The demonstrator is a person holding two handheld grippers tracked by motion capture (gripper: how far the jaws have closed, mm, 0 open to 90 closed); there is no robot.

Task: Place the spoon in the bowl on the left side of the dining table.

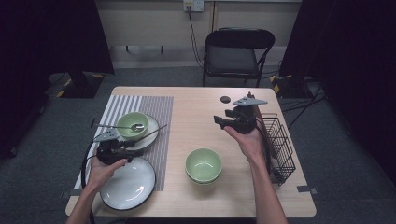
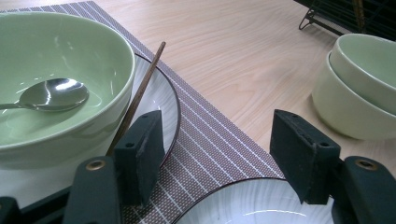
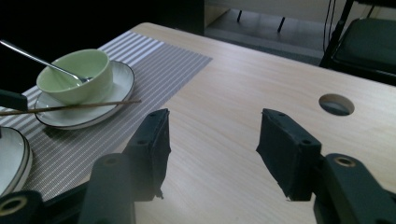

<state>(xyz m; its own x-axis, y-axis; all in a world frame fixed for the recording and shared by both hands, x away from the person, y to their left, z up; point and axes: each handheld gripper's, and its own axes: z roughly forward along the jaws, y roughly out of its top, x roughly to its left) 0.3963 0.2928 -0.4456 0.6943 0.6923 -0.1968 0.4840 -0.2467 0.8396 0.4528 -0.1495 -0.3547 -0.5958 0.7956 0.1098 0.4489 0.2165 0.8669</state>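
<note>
Left gripper [image 2: 217, 156]: spread, empty, beside chopstick [image 2: 140, 95] leaning on plate [image 2: 169, 100]
Right gripper [image 3: 212, 154]: spread, empty, over bare table [image 3: 224, 98]
Bowl [image 2: 60, 51]: holds spoon [image 2: 53, 94]
Stacked bowls [image 1: 203, 166]: empty

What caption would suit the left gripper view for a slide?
Open left gripper above a striped placemat, beside a green bowl holding a spoon, a chopstick resting on its plate.

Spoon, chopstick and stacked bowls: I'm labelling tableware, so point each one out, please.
spoon [image 2: 55, 93], left gripper view, on its shiny scoop inside the green bowl.
chopstick [image 2: 142, 88], left gripper view, midway along its brown shaft.
stacked bowls [image 1: 203, 164], high view, on the inside of the top bowl.
</note>
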